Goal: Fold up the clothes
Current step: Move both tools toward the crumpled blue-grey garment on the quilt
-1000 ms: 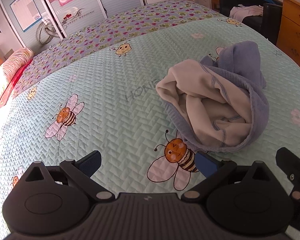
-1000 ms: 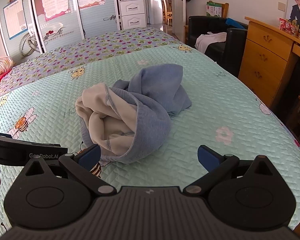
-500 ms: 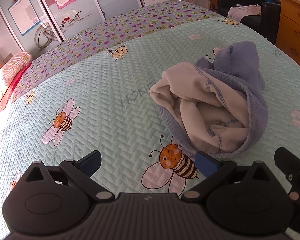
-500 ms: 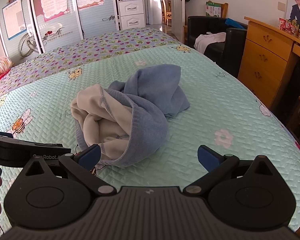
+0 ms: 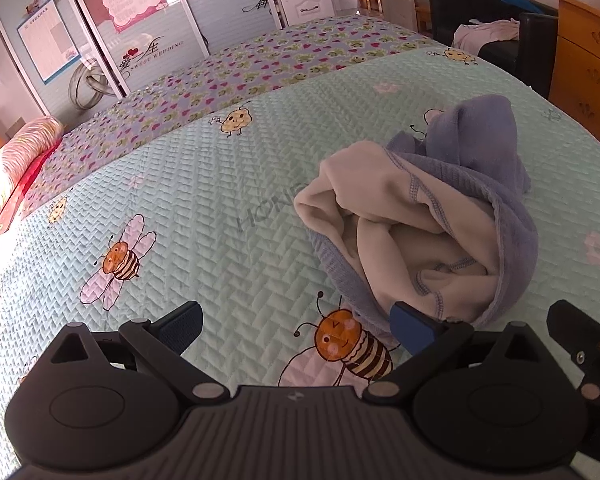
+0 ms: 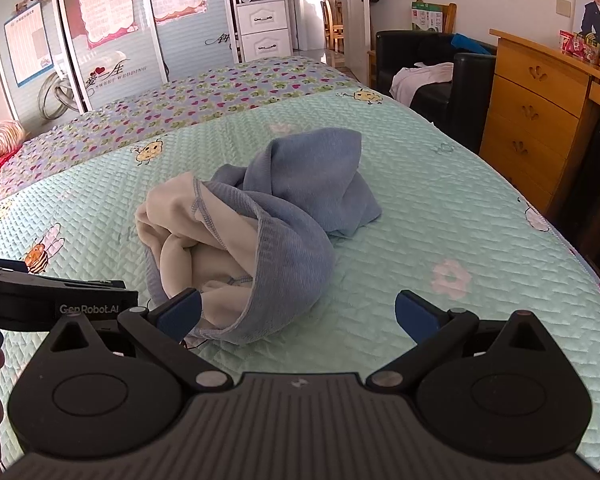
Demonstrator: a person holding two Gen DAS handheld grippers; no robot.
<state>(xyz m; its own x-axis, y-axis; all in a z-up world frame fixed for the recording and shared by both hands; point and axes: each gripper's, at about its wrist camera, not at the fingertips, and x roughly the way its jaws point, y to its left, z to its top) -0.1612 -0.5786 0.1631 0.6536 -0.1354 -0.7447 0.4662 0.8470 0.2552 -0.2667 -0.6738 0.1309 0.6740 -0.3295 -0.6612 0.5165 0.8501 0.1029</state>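
Indoors, bedroom: crumpled blue garment (image 6: 284, 216) lies on green bee-print quilt (image 5: 204, 200); left gripper (image 5: 296, 326) and right gripper (image 6: 298, 310) both spread wide, empty; wooden dresser (image 6: 540, 120) alongside.

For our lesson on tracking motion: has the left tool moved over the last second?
Yes. The left tool has crept forward: the bee print now sits lower in view, and the sweater looms nearer.

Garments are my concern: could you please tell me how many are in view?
2. A crumpled blue garment lies on the bed; a pale garment, as it seems, is draped over the armchair beyond it. Others may be hidden.
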